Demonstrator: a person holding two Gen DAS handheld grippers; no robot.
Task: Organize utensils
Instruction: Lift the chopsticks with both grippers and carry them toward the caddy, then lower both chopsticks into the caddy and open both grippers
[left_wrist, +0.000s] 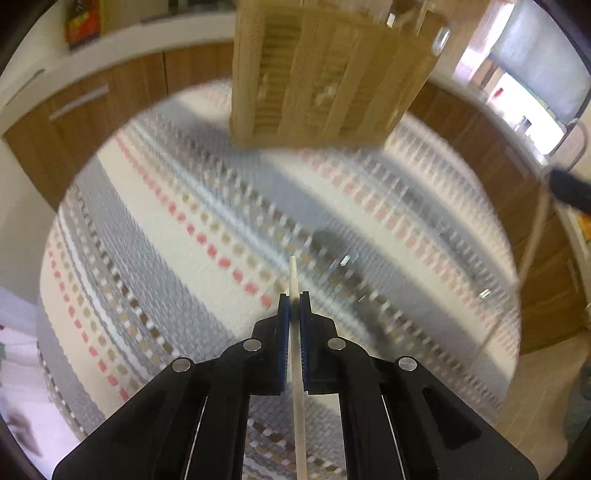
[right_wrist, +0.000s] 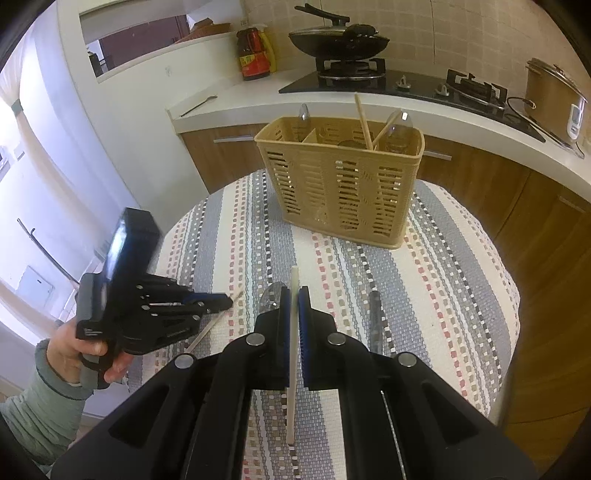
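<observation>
A tan slotted utensil basket (right_wrist: 340, 181) stands at the far side of a round table with a striped cloth (right_wrist: 443, 280); it holds two chopsticks and clear spoons. It also shows blurred in the left wrist view (left_wrist: 325, 74). My left gripper (left_wrist: 294, 306) is shut on a pale chopstick (left_wrist: 297, 387), and is seen from the right wrist view (right_wrist: 221, 301) at the table's left. My right gripper (right_wrist: 294, 299) is shut on another pale chopstick (right_wrist: 291, 369). A clear spoon (right_wrist: 271, 297) and a grey-handled utensil (right_wrist: 376, 321) lie on the cloth under it.
Behind the table runs a white counter (right_wrist: 258, 96) with wood cabinets, a stove with a black wok (right_wrist: 338, 40), a sauce jar (right_wrist: 253, 53) and a metal pot (right_wrist: 552, 94). The right gripper's black edge (left_wrist: 569, 188) shows at right in the left wrist view.
</observation>
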